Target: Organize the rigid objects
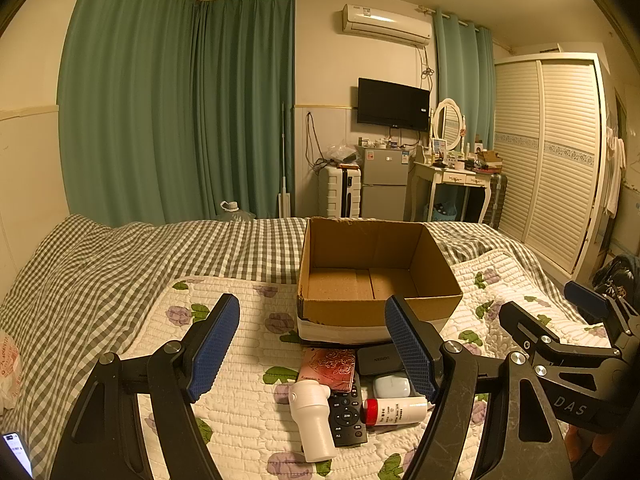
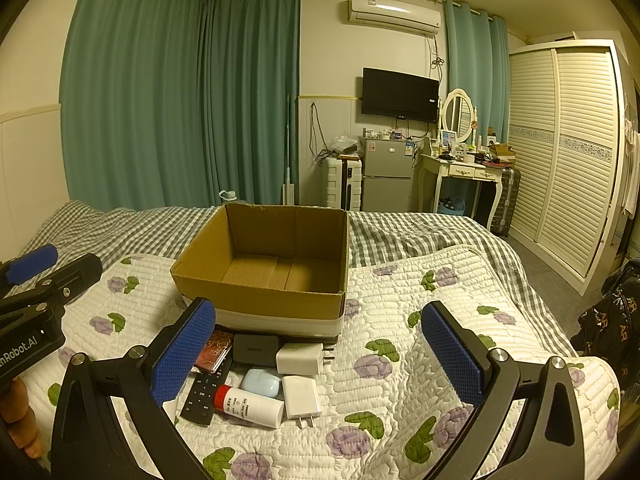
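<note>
The little things lie packed close on the quilt [image 2: 420,320], right in front of the empty cardboard box [image 2: 264,264]. The remote [image 2: 204,394], white bottle with a red cap [image 2: 250,402], blue earbud case [image 2: 261,382] and chargers [image 2: 301,396] touch each other, so a grab may bump a neighbor or pinch two at once. The soft bed could let the round bottle roll. The left gripper [image 1: 312,354] and right gripper [image 2: 320,354] both hover above the pile, fingers spread wide, holding nothing.
</note>
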`<state>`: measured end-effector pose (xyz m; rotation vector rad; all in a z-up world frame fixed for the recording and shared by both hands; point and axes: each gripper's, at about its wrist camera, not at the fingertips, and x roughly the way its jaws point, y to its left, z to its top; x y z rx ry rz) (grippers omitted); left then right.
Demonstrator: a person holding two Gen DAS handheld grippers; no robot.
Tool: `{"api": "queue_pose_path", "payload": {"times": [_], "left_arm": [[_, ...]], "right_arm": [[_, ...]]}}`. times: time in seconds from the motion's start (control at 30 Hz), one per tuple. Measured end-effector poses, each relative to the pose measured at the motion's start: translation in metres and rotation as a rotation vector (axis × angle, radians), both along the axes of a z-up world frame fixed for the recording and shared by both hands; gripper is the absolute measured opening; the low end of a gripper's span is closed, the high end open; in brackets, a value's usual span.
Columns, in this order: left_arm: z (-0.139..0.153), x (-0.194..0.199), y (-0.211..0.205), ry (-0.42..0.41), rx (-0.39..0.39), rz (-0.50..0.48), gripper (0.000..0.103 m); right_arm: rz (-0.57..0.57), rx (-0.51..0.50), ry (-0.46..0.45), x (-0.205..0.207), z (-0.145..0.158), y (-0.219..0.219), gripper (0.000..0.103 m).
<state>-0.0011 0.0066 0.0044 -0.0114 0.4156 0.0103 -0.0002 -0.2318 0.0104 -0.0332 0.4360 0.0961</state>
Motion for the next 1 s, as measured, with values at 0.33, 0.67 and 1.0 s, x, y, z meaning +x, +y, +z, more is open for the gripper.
{"api": "queue_pose_path", "payload": {"times": [0.33, 0.67, 1.0], "left_arm": [[0.001, 0.0, 0.0, -0.012, 0.001, -0.003, 0.078], [-0.005, 0.003, -0.002, -0.011, 0.012, 0.0, 0.078], [-0.055, 0.025, 0.004, 0.155, 0.044, 0.051, 0.078]], "right_arm": [[0.02, 0.007, 0.008, 0.0, -0.003, 0.001, 0.103], [0.039, 0.003, 0.027, 0.011, -0.004, 0.0, 0.103], [0.06, -0.064, 0.106, 0.056, -0.03, -0.006, 0.103]]}}
